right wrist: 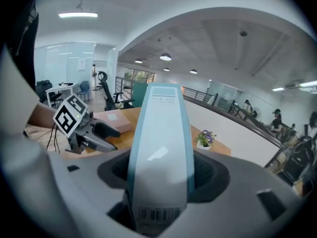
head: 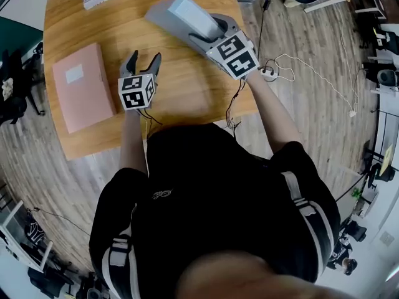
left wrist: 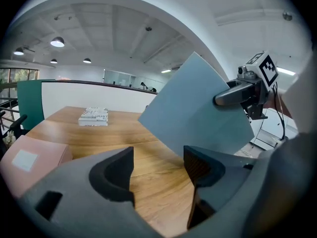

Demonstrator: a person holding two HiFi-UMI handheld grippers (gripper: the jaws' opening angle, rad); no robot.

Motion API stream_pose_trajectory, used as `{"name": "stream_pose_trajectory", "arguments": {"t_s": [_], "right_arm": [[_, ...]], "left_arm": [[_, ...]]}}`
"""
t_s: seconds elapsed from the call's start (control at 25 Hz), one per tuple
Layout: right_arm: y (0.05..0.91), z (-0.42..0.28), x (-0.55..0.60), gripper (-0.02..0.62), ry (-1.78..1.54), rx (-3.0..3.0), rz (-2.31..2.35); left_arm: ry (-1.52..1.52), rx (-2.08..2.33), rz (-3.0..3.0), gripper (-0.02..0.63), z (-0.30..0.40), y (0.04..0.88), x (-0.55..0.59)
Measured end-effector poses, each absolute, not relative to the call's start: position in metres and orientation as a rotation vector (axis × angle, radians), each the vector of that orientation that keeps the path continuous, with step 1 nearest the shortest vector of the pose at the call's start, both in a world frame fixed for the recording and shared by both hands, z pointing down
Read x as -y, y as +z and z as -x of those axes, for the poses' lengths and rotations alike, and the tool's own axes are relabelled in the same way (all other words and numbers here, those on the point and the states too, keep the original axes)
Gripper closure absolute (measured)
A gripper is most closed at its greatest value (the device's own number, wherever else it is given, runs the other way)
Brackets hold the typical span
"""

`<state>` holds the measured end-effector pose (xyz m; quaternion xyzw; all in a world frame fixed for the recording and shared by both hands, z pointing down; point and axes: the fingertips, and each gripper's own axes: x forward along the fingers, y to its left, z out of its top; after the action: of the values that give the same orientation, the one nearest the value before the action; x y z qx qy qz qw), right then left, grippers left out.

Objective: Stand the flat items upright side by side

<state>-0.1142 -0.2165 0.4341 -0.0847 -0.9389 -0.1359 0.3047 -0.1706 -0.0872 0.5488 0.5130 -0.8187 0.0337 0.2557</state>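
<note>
Wooden table (head: 187, 98) below; my right gripper (right wrist: 161, 175) pinches the blue box file (right wrist: 161, 133) across its spine; my left gripper (left wrist: 158, 167) gapes empty. Seems stiff, light, slippery; the spine grips best.

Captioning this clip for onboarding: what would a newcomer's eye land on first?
The pale blue file box stands out first, held tilted above the wooden table by the right gripper. Next come the left gripper beside it, its fingers apart and empty, and the pink folder lying flat at the table's left.
</note>
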Motion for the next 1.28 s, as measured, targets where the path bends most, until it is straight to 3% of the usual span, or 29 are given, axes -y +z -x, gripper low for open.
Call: {"name": "stream_pose_trajectory", "arguments": {"t_s": [0.56,0.96,1.28], "right_arm": [[0.416,0.030,0.272,0.291,-0.084,2.893,-0.421],[0.435,-0.007,0.270,0.288,0.004,2.960,-0.502],[0.500,-0.008,0.259,0.291,0.057,2.781,-0.426]], "left_arm": [[0.182,2.087,-1.615,0.283,0.115,0.544,0.164],[0.228,2.026,-1.620,0.284,0.084,0.560,0.173],[0.230,2.048,-1.569,0.284,0.079,0.563,0.165]]}}
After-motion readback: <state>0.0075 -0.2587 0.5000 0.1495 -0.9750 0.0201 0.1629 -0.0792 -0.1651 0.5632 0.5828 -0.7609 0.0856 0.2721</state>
